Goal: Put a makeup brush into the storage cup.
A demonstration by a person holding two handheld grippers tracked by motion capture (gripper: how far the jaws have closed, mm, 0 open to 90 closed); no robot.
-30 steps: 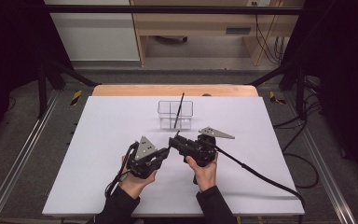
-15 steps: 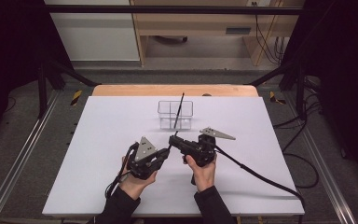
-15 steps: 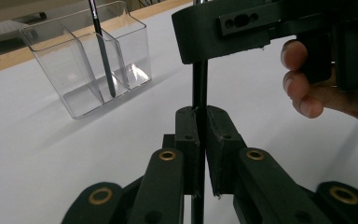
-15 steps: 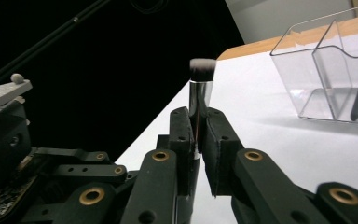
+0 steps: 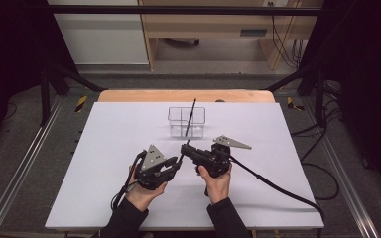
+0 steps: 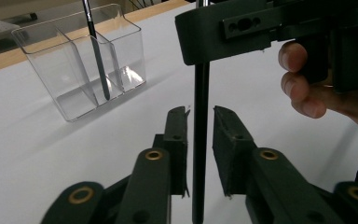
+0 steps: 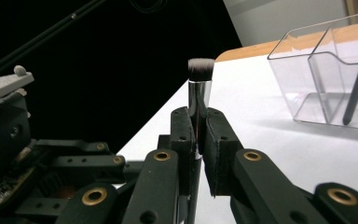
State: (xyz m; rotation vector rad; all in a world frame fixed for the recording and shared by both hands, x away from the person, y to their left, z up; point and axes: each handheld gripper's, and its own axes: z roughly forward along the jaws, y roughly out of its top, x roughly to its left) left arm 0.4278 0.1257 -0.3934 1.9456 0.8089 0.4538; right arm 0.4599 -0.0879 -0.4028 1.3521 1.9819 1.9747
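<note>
A white counter [image 5: 104, 163] carries a clear two-compartment holder [image 5: 186, 122] with a dark brush [image 5: 190, 116] leaning inside. Nearer, the right gripper [image 5: 184, 149] is clamped on a makeup brush [image 7: 199, 88]; the left gripper's [image 5: 177, 163] fingers [image 6: 175, 140] are parted around its handle.

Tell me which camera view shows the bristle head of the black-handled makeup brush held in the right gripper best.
The right gripper view: the dark, white-tipped bristle head stands just above the silver ferrule, clamped by the right gripper. The left gripper view shows just the brush's black handle between open jaws. In the high view the brush is too small to make out bristles.
</note>
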